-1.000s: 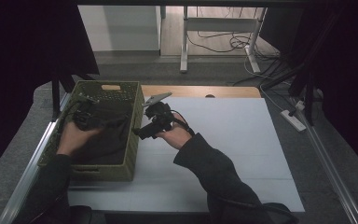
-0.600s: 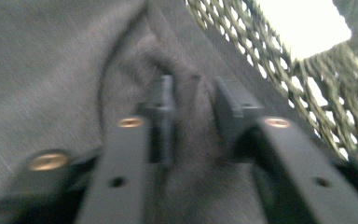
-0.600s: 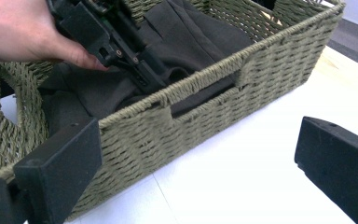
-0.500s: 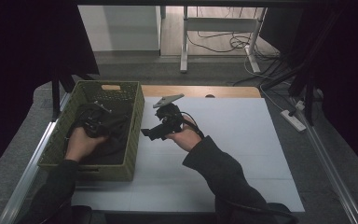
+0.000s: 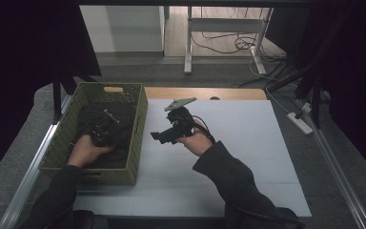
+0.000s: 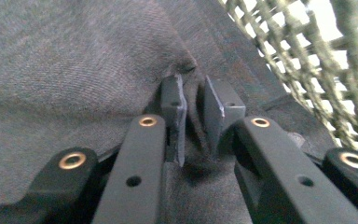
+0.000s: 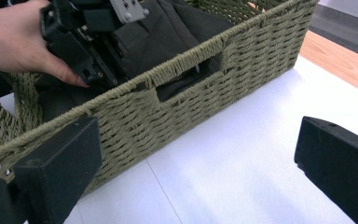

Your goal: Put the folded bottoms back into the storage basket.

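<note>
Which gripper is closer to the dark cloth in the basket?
Left. The left gripper is down in the green basket, jaws pinching a fold of the dark cloth. The right gripper is open over the white table, outside the basket.

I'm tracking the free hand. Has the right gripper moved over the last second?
Yes. The right gripper has pulled away from the basket rim, rightward over the white table.

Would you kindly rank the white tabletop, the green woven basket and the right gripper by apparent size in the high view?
1. white tabletop, clearly the largest.
2. green woven basket, covering far less area.
3. right gripper, smallest; it is held above the table, nearer the camera, yet looks much smaller than the basket.
</note>
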